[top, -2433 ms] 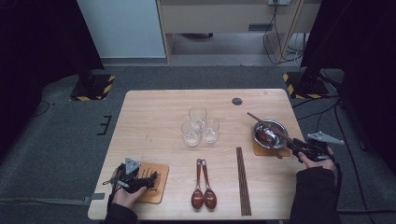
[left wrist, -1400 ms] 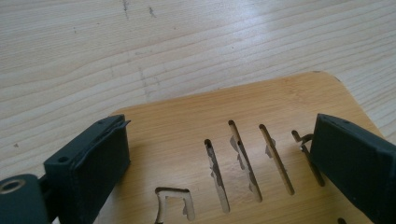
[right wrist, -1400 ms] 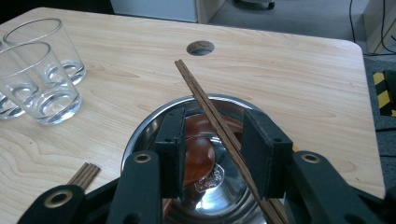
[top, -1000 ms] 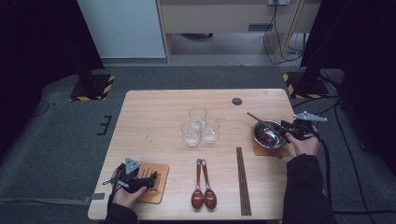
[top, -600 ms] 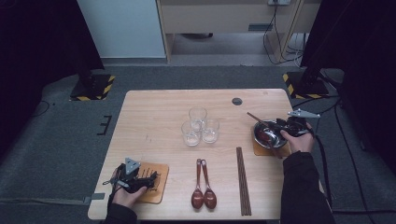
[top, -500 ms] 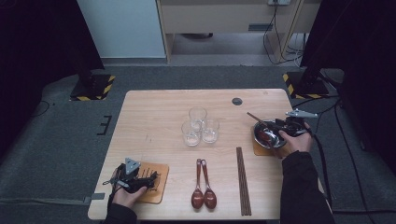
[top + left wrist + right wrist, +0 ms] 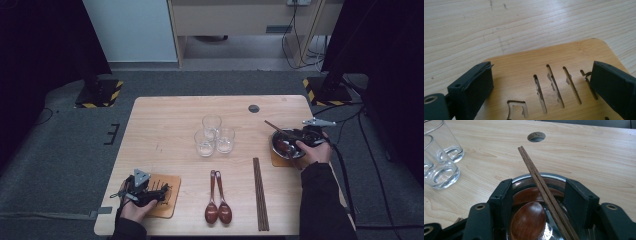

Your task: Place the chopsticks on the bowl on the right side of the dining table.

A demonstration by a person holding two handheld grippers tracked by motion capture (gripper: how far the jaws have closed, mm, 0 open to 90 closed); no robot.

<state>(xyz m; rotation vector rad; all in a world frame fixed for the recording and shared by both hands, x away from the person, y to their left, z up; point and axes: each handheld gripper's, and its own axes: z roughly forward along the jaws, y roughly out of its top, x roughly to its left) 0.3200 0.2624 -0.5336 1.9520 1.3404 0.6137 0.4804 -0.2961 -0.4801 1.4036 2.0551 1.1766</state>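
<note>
In the high view my right gripper hovers over a metal bowl that sits on a wooden coaster at the table's right. In the right gripper view its jaws have just been opening. They stand apart on either side of a pair of dark chopsticks and a wooden spoon lying in the bowl, pressing on neither. My left gripper rests at the front left on a slotted wooden coaster, jaws wide, nothing held.
Three clear glasses stand in the middle of the table. Two wooden spoons and another pair of chopsticks lie near the front edge. A round cable hole sits at the back.
My right gripper has come in from the right of the bowl to over it, and its jaws have spread. The left gripper has stayed on its coaster.
</note>
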